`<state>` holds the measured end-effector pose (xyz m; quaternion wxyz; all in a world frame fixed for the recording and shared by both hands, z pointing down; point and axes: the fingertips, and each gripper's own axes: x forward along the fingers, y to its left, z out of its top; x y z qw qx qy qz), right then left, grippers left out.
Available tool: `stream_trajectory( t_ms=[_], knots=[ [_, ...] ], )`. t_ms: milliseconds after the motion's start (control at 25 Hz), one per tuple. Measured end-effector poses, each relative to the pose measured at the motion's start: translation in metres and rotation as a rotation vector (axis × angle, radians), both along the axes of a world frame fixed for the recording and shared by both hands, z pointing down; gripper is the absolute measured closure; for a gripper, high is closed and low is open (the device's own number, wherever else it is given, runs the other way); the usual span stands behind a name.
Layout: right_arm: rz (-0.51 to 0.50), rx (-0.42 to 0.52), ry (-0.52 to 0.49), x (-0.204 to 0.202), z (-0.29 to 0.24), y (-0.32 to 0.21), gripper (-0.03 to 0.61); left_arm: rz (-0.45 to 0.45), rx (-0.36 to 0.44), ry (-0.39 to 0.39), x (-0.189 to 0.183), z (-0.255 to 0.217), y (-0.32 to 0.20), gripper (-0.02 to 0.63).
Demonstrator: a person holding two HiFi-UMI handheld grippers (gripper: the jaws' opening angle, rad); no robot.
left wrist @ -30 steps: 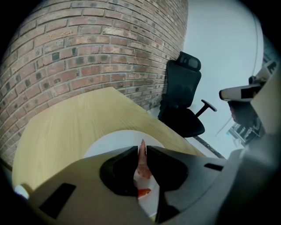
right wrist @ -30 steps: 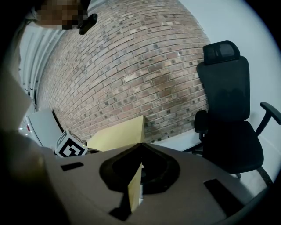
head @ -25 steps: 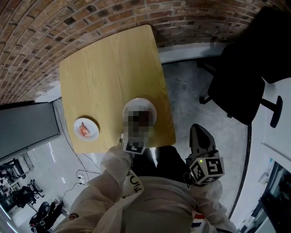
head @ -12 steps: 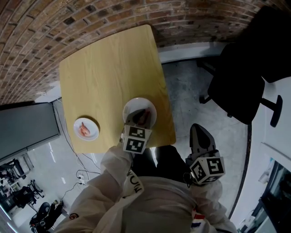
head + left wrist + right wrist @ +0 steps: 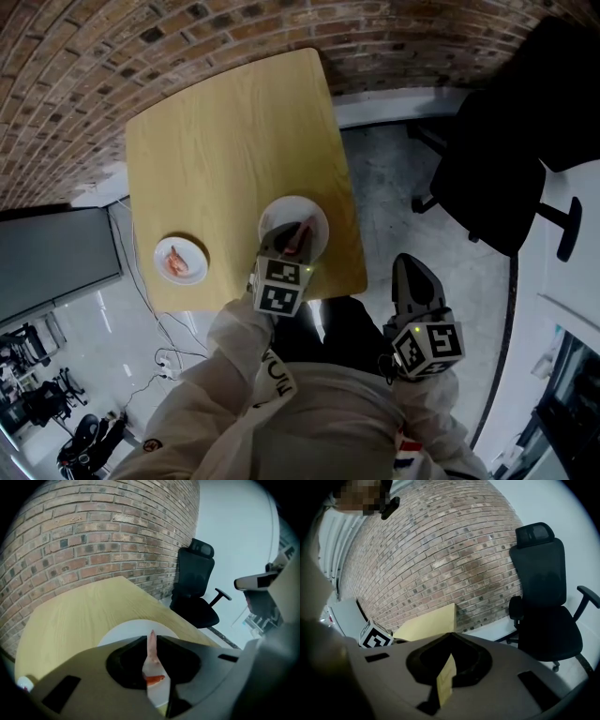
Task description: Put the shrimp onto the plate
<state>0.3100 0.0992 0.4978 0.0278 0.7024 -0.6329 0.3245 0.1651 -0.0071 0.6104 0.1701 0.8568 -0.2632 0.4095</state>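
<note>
Against the brick wall (image 5: 141,56): wooden table (image 5: 225,141), corner toward the wall. Black chair (image 5: 497,178) on the grey floor (image 5: 394,187) to the right, well apart from the table. Person in a light jacket (image 5: 281,412) at the near table edge, a gripper in each hand. White plate (image 5: 281,211) on the table near its right edge. Small plate (image 5: 197,270) near the left edge, well apart from the first, with a second shrimp (image 5: 175,263) lying on it. Left gripper (image 5: 292,242) reaches in from the near edge, tips over the plate and tilted down. In the left gripper view its jaws are closed on the shrimp (image 5: 151,651), pinched near the tips with the pale body upright between them and the orange tail end lower. The shrimp sits over the plate's white surface; contact with the plate cannot be told. Right gripper (image 5: 409,267) is off the table, over the floor beside the person's legs. In the right gripper view its jaws meet at the tips with nothing between them, and the table shows through the slit behind.
</note>
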Motion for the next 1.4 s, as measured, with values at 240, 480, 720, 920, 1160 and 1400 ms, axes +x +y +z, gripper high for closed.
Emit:
stream_trajectory(
  t_ms=[240, 480, 720, 920, 1160, 1400],
  knots=[
    [-0.026, 0.007, 0.016, -0.021, -0.010, -0.010, 0.555, -0.038, 0.023, 0.047, -0.020, -0.017, -0.005, 0.548],
    [-0.060, 0.021, 0.040, -0.059, -0.023, -0.021, 0.555, -0.073, 0.045, 0.070, -0.061, -0.030, -0.011, 0.548],
    [-0.085, 0.051, 0.063, -0.108, -0.039, -0.033, 0.555, -0.096, 0.055, 0.078, -0.116, -0.043, -0.012, 0.548],
    [-0.099, 0.063, 0.072, -0.147, -0.049, -0.041, 0.555, -0.125, 0.057, 0.094, -0.159, -0.053, -0.013, 0.548],
    [-0.132, 0.087, 0.083, -0.196, -0.061, -0.054, 0.555, -0.153, 0.076, 0.106, -0.207, -0.067, -0.017, 0.548],
    [-0.162, 0.100, 0.099, -0.247, -0.065, -0.062, 0.555, -0.197, 0.107, 0.111, -0.262, -0.078, -0.017, 0.548]
  ],
)
